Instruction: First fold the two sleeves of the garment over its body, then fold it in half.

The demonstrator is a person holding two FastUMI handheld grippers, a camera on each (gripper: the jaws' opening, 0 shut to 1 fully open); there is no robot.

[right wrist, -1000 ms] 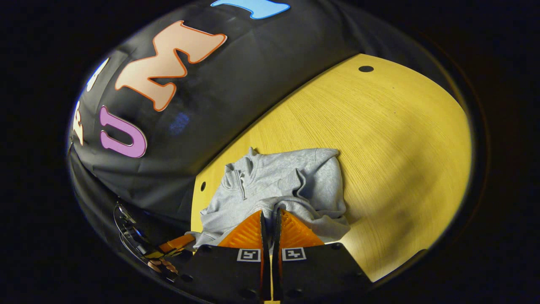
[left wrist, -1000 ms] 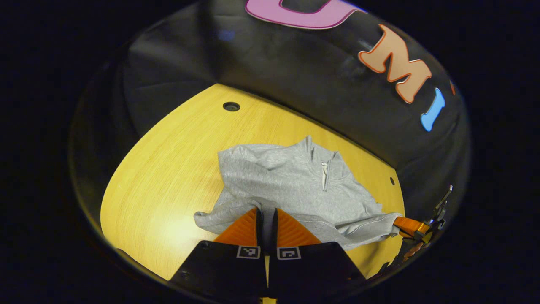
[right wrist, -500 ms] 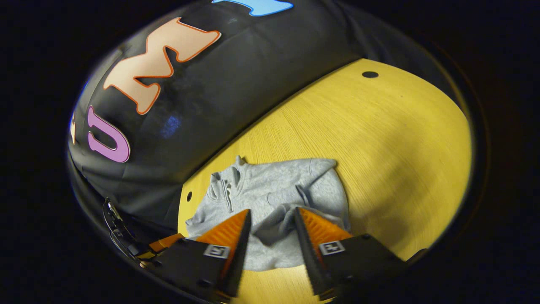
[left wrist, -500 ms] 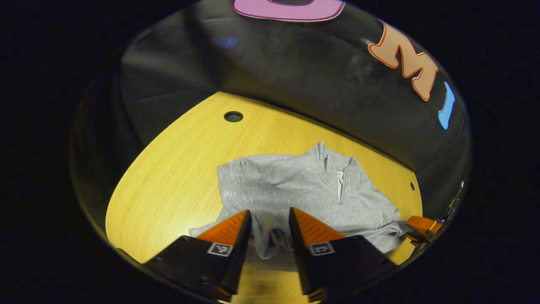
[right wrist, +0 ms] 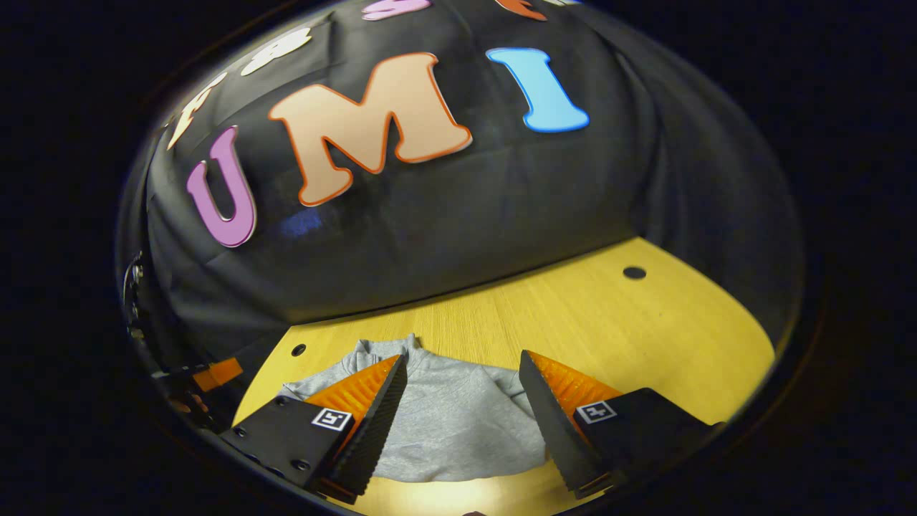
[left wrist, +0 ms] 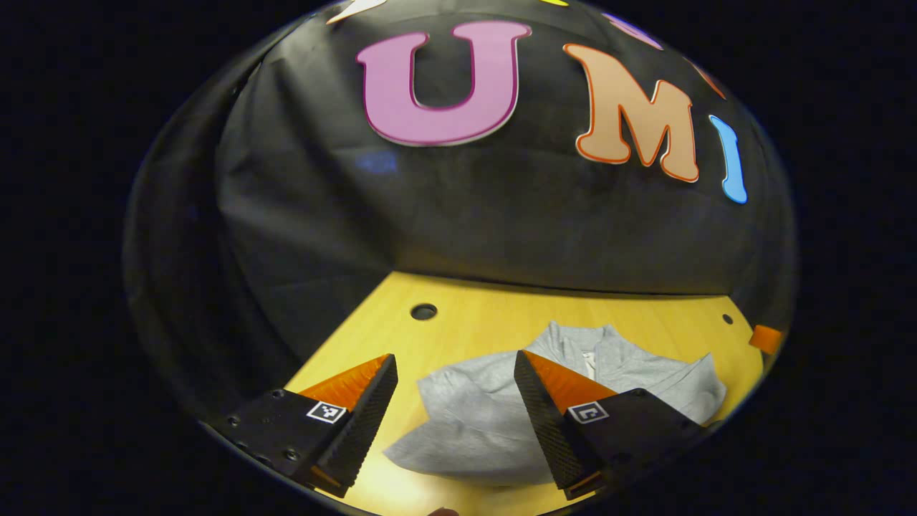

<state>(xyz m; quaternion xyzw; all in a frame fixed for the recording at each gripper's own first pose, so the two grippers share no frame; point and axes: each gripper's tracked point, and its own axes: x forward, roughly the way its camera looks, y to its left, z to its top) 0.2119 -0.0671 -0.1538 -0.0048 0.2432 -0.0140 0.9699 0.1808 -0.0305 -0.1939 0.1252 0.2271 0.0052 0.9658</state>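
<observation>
The grey garment (left wrist: 494,419) lies folded on the table (left wrist: 473,330), both the left gripper (left wrist: 455,423) and right gripper (right wrist: 462,423) wide apart above it holding nothing; soft and light, it is probably best pinched at a folded edge.

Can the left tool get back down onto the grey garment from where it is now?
Probably yes: the left tool is open above the garment, with nothing between them.

A yellow wood-grain worktop (left wrist: 487,326) is seen backed by the booth's black cloth wall (left wrist: 501,215), with a larger round hole (left wrist: 423,312) and a smaller one (left wrist: 727,319) cut near its far edge.
</observation>
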